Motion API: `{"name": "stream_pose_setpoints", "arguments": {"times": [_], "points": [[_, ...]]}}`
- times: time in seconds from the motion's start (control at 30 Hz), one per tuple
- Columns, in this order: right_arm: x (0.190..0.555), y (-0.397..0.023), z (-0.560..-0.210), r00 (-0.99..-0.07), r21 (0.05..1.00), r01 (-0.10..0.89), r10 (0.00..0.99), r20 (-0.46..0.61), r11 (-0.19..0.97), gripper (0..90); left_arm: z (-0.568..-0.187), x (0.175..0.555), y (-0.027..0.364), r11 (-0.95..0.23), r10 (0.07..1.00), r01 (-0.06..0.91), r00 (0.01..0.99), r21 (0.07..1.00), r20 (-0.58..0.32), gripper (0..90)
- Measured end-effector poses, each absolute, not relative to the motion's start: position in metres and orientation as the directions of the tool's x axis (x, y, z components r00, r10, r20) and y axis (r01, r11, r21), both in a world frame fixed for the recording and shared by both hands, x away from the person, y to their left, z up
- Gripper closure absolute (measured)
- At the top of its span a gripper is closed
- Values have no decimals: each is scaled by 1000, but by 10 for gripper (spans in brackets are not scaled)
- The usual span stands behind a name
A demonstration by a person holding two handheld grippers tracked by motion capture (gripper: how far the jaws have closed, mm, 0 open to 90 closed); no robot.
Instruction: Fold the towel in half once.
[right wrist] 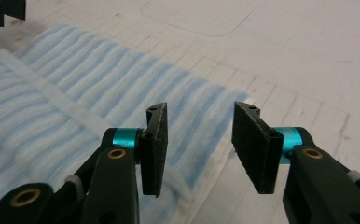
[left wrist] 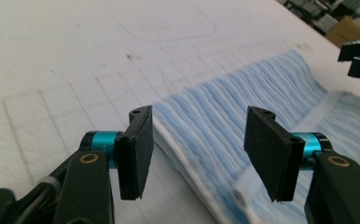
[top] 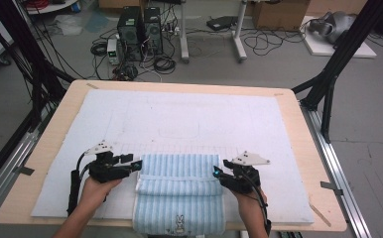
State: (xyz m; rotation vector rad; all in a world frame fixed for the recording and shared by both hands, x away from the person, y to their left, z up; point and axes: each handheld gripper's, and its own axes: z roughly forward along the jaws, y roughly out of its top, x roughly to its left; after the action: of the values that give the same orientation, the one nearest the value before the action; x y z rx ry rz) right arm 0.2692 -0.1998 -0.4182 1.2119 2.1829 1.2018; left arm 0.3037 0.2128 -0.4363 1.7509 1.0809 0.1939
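Towel (top: 178, 193), blue-and-white striped terry with a small rabbit motif at its near hem, lies on a white mat (top: 179, 119) covering the wooden bench (top: 298, 129); its near end hangs over the bench edge, and a fold or thicker band crosses it partway up. High view: the left tongs (top: 136, 163) sit at the towel's far left corner and the right tongs (top: 216, 172) at its far right corner, each held in a hand, both well apart across the towel's width.

Left gripper view: the left tongs (left wrist: 197, 140) stand open, jaws parted over the towel's (left wrist: 243, 116) white-bound side edge, holding nothing; whether the pads touch the cloth cannot be told.

Right gripper view: the right tongs (right wrist: 199, 140) are likewise open and empty, jaws straddling the towel's (right wrist: 75, 102) far corner region.

Handling, as judged: the cloth looks soft, light and limp, not fragile; it should drape and sag between two holds. The bound corners and hem offer the firmest pinch, and thick pile should resist slipping.
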Motion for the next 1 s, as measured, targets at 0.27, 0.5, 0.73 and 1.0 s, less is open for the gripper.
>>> {"name": "stream_pose_setpoints", "arguments": {"times": [0.27, 0.5, 0.73, 1.0], "points": [[304, -187, -430, -536, 761, 565, 843, 44, 319, 442, -448, 331, 205, -108, 764, 613, 555, 782, -329, 409], [316, -180, -443, -528, 714, 604, 849, 27, 353, 447, -450, 335, 185, -268, 791, 573, 589, 775, -162, 473], [316, -179, -444, -564, 712, 617, 820, 103, 335, 803, -451, 335, 183, -276, 785, 543, 603, 793, -140, 857], [331, -181, -439, -548, 733, 585, 835, 42, 347, 825, -440, 356, 179, -217, 810, 547, 564, 808, -164, 866]]}}
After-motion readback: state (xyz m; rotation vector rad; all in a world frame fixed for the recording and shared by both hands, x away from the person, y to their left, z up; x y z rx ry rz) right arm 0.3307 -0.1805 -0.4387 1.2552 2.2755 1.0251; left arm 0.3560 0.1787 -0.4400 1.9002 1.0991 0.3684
